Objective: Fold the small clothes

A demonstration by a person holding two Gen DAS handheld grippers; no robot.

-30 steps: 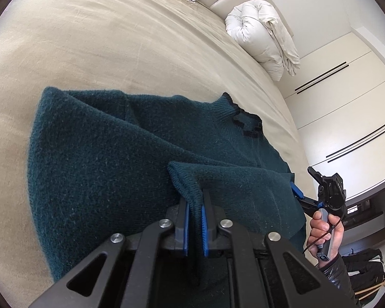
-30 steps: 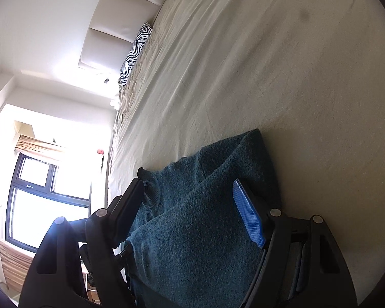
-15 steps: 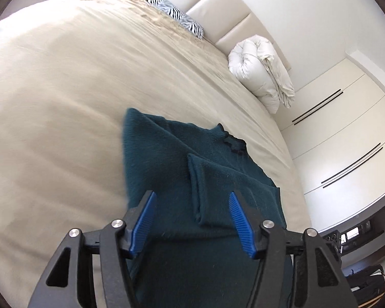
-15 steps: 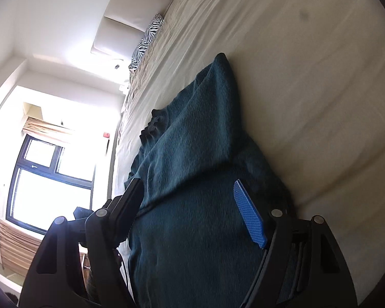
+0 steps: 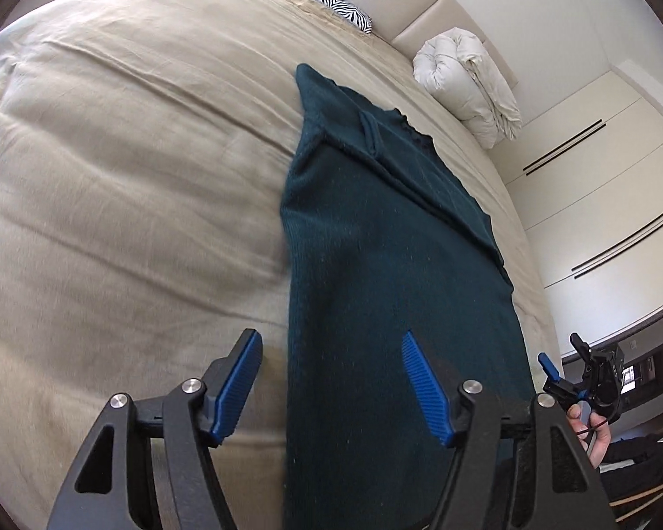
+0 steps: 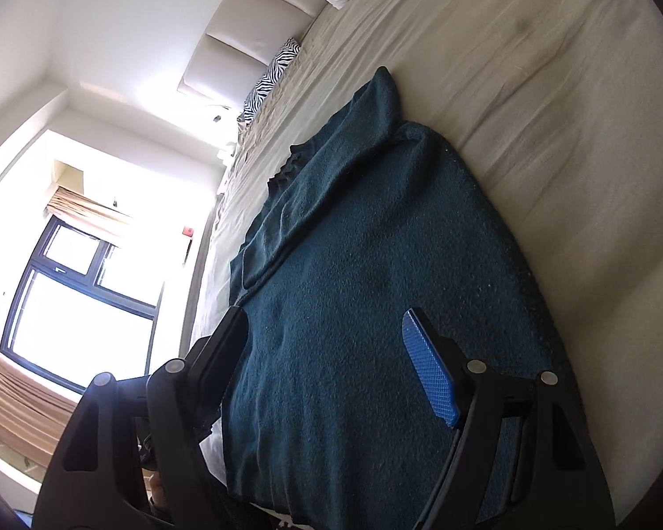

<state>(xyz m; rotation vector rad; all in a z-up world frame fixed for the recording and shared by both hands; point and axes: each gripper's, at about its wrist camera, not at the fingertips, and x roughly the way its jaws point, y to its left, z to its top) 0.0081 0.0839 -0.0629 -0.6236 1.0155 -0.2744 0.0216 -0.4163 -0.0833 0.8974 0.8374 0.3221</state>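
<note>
I see the dark teal sweater (image 5: 389, 291) lying flat on the beige bed (image 5: 123, 185), folded lengthwise into a long strip that runs from the near edge toward the headboard (image 5: 402, 4). My left hand-held gripper (image 5: 331, 380) hovers above its near end, jaws opening, nothing pinched between them. My right hand-held gripper (image 6: 327, 362) stands wide over the same end, also holding nothing. A rolled white duvet (image 5: 468, 84) sits by the headboard.
</note>
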